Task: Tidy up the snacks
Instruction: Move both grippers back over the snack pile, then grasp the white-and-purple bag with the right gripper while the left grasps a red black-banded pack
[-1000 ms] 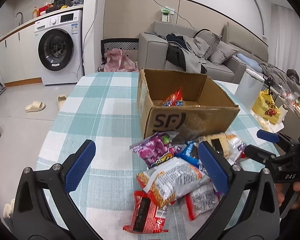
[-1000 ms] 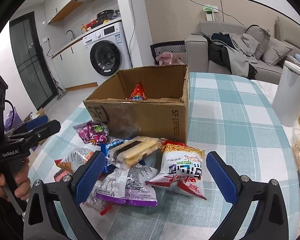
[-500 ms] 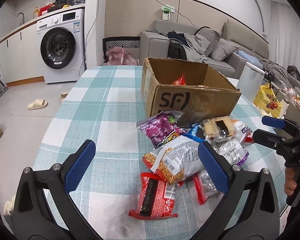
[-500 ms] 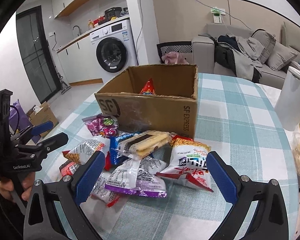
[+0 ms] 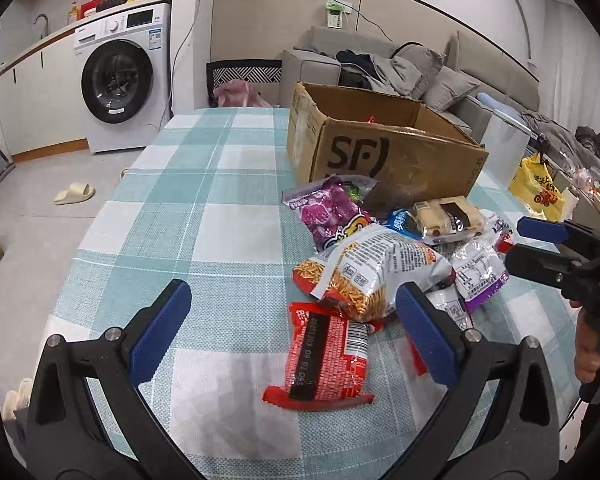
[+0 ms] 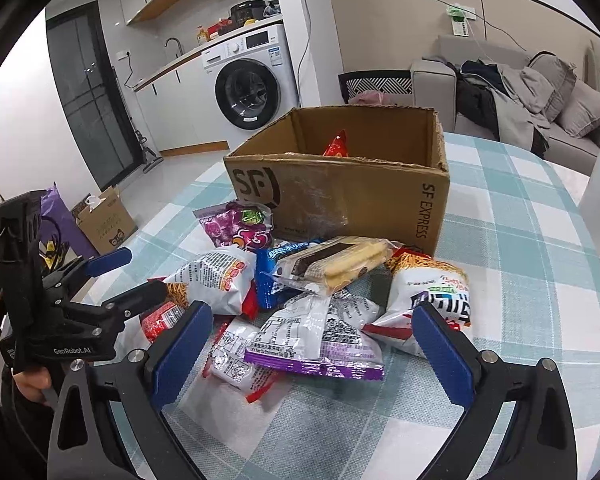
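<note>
Together, we hold two grippers with fingers spread wide, gripping nothing: the left gripper (image 5: 290,322) over a red ribbed packet (image 5: 324,356), the right gripper (image 6: 310,344) over a silver, purple-edged packet (image 6: 320,340). About nine crinkly foil snack packets lie heaped on the teal checked tablecloth (image 5: 204,208), just before one open brown cardboard box (image 6: 352,196) holding one red packet (image 6: 337,145). Since a second ago, both grippers have pulled back and lower.
</note>
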Tool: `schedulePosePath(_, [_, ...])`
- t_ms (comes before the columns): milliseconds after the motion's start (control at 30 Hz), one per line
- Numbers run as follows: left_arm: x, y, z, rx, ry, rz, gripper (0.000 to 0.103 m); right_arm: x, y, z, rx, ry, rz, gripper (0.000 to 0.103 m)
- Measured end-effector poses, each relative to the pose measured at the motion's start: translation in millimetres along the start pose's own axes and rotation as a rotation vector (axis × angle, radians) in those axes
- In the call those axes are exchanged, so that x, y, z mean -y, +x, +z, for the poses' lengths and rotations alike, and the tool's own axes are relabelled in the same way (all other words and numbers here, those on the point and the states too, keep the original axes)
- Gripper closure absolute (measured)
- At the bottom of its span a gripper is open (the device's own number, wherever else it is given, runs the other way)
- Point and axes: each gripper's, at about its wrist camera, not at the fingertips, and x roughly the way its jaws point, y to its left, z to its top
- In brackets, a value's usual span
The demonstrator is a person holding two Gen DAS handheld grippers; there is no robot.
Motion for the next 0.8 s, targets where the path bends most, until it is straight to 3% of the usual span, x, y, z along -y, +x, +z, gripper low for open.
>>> schedulePosePath(200, [5.8, 5.0, -3.5, -0.017, 0.032, 0.007, 0.001, -1.7, 13.2, -4.5, -0.028, -0.003, 0.025, 0.002])
schedulePosePath(533, [4.1, 18.6, -7.8, -0.067, 0.039, -0.001, 0.001, 0.4, 40.6, -15.0, -0.112, 0.004, 0.052, 0.017])
schedulePosePath(800, [-3.3, 27.9, -8.0, -0.098, 0.014, -0.017, 0.001, 8.2, 52.9, -17.4, -0.133, 0.069, 0.086, 0.02])
